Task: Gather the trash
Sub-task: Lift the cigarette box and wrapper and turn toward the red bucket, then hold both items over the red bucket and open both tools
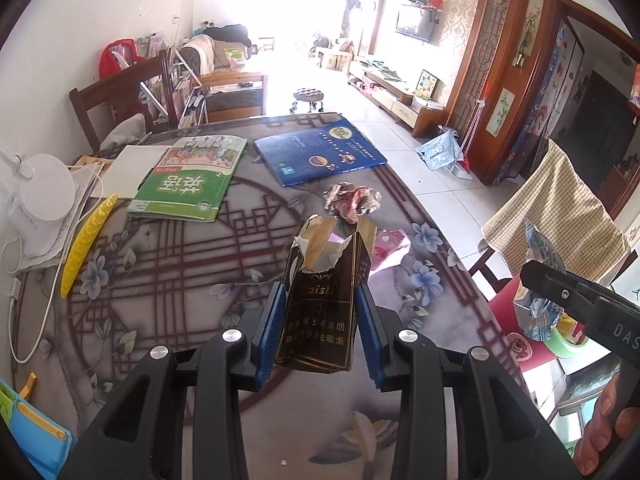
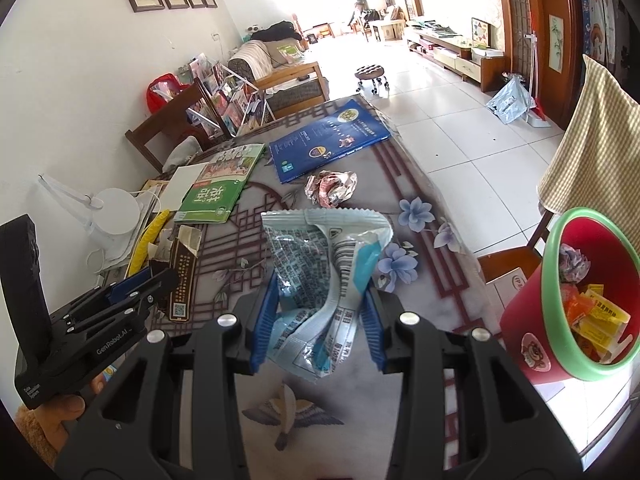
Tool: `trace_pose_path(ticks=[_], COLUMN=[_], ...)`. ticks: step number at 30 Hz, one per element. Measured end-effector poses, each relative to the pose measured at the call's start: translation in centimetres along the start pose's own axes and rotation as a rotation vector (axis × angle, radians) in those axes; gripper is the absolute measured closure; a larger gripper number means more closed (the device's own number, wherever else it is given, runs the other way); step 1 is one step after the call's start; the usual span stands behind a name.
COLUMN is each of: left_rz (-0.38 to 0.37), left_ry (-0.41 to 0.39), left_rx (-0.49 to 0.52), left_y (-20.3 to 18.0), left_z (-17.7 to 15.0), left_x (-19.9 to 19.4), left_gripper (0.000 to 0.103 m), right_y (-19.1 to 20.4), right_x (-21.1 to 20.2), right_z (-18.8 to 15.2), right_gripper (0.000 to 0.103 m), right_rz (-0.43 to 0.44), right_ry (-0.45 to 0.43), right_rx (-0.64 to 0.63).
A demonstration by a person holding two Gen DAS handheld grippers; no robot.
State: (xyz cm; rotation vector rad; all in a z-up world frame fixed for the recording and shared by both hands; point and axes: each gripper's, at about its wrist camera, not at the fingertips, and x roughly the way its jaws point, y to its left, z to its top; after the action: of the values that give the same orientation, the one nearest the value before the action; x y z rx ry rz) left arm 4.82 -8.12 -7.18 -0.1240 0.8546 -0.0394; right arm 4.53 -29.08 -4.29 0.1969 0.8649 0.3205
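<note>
My left gripper (image 1: 320, 330) is shut on a torn dark brown cigarette pack (image 1: 322, 300) and holds it above the patterned table (image 1: 180, 264). In the right wrist view that pack (image 2: 182, 276) shows at the left, in the other gripper. My right gripper (image 2: 318, 322) is shut on a crumpled pale blue snack wrapper (image 2: 324, 276), also off the table. A crumpled paper ball (image 1: 354, 202) (image 2: 330, 188) lies further along the table. Beside the table's right edge stands a red bin (image 2: 524, 320) with a green rim, holding several wrappers. A pink scrap (image 1: 390, 248) lies behind the pack.
A green book (image 1: 188, 178), a blue book (image 1: 320, 150), a white lamp base (image 1: 44, 200) and a yellow strip (image 1: 86, 240) lie on the table's far and left side. A chair with a checked cloth (image 1: 560, 204) stands right of the table. A hand (image 2: 56, 420) grips the left tool.
</note>
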Motion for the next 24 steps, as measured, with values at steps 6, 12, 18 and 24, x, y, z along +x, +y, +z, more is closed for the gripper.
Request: trace_pose_path(ticks=[6, 12, 18, 24], left_rz=[0.009, 0.017, -0.006, -0.062], left_ry=[-0.009, -0.016, -0.016, 0.01], left_rx=[0.0, -0.003, 0.0, 0.029], left_y=[-2.9, -6.1, -10.0, -14.4], left_z=[0.0, 0.1, 0.3, 0.1], left_x=[-0.3, -0.3, 0.2, 1.4], left_gripper=[0.069, 0.069, 0.069, 0.069], right_y=[-2.2, -4.8, -8.6, -13.2], right_x=[-0.9, -1.9, -3.3, -4.8], right_z=[0.6, 1.3, 1.8, 1.8], right_gripper=[0.065, 0.065, 0.065, 0.065], right_rz=[0.028, 0.047, 0.042, 0.008], right_ry=[-0.003, -0.005, -0.012, -0.018], right_rx=[-0.014, -0.026, -0.015, 0.026])
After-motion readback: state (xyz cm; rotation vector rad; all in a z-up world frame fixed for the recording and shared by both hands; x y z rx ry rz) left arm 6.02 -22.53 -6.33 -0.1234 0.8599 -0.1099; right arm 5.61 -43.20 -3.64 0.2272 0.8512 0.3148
